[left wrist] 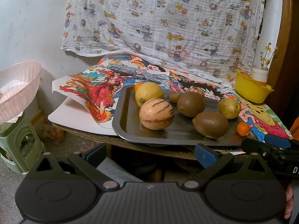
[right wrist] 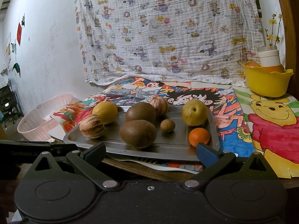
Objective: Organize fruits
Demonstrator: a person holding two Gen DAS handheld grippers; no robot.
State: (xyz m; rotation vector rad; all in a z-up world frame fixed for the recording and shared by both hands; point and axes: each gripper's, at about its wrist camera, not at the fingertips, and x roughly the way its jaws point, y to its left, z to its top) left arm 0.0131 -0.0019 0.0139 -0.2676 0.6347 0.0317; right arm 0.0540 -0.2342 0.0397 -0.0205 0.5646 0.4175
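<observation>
A metal tray (left wrist: 127,130) (right wrist: 175,149) sits near the table's front edge and holds several fruits. On it are two striped melons (left wrist: 156,113) (right wrist: 91,126), a yellow lemon (left wrist: 149,93) (right wrist: 105,112), two large kiwis (left wrist: 210,124) (right wrist: 138,133), a small kiwi (right wrist: 167,125), a yellow-green pear (left wrist: 229,108) (right wrist: 194,112) and a small orange (left wrist: 243,129) (right wrist: 198,137). My left gripper (left wrist: 150,154) hangs open just below the tray's front edge. My right gripper (right wrist: 151,153) is open too, its blue pads (right wrist: 206,155) close to the orange.
A yellow bowl (left wrist: 250,91) (right wrist: 267,83) with orange fruit stands at the back right beside a white jar (right wrist: 269,57). A pink basket (left wrist: 16,91) (right wrist: 39,119) rests left of the table on a green stool (left wrist: 20,145). Coloured drawings cover the table; a printed cloth hangs behind.
</observation>
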